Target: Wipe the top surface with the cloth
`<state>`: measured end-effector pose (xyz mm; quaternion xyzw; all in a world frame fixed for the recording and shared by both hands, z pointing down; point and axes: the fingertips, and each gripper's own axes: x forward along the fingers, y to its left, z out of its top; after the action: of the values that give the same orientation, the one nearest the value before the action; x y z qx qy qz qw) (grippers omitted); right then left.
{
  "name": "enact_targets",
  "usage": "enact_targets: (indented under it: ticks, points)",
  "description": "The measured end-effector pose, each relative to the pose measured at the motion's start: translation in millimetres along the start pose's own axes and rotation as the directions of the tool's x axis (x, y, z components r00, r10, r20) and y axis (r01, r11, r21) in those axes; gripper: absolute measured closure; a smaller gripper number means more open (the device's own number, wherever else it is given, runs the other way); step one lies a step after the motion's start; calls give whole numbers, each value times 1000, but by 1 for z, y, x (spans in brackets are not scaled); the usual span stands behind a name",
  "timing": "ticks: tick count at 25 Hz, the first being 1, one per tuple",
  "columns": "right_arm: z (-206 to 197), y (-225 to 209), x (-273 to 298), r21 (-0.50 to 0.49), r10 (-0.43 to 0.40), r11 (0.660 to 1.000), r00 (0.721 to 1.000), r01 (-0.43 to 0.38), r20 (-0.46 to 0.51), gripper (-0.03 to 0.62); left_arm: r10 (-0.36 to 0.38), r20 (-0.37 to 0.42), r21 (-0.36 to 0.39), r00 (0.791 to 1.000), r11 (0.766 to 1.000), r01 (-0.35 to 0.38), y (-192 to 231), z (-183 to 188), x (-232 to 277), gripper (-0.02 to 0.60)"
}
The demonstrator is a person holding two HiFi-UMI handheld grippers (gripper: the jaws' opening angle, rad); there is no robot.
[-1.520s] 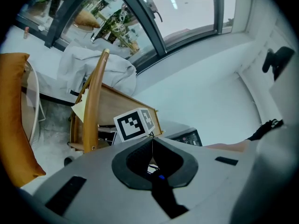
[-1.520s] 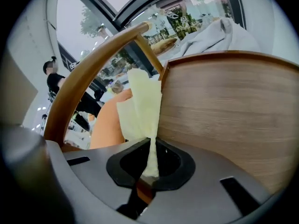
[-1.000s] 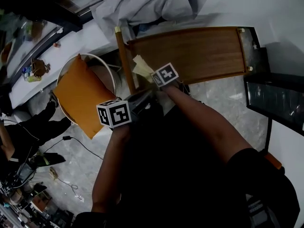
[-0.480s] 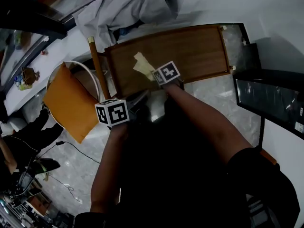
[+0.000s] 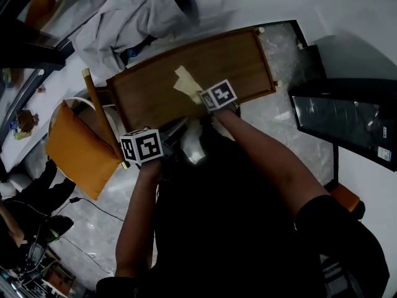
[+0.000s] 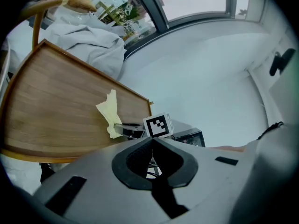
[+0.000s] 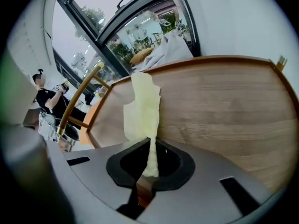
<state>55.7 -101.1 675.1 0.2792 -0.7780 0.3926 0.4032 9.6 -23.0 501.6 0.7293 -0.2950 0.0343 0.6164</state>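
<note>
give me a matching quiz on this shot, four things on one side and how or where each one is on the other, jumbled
Things:
1. left tool
2. right tool
3. orange cushion
4. grey sheet

States or places:
a. shut on the yellow cloth
b. off the left end of the wooden tabletop, as the head view shows it
c. shut, with nothing between its jaws
d. heaped past the tabletop's far edge

Pairs: 1-c, 2-a, 3-b, 4-d
</note>
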Motion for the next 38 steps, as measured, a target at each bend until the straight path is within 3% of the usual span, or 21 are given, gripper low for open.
enact_targets:
  ticks: [9,19,30,38]
  points:
    - [-15,-80,-49,43,-83,996,995,80,53,560,-24,-31,5,999,1000,24,-19,-3,50,571]
    - [-25,-151,-90,143,-193,973,978,181,75,562,-29,-41,1,999,1000,29,-24,-5,69,571]
    - [-37,-189,-117,270,-301,923,952,274,63,562,-24,1,-9,1000,1000,24,-24,-3,61,571]
    - [-49,-215,-140,322,-420,863,907,389,32,562,-18,28,-16,999,1000,19,-21,-3,52,571]
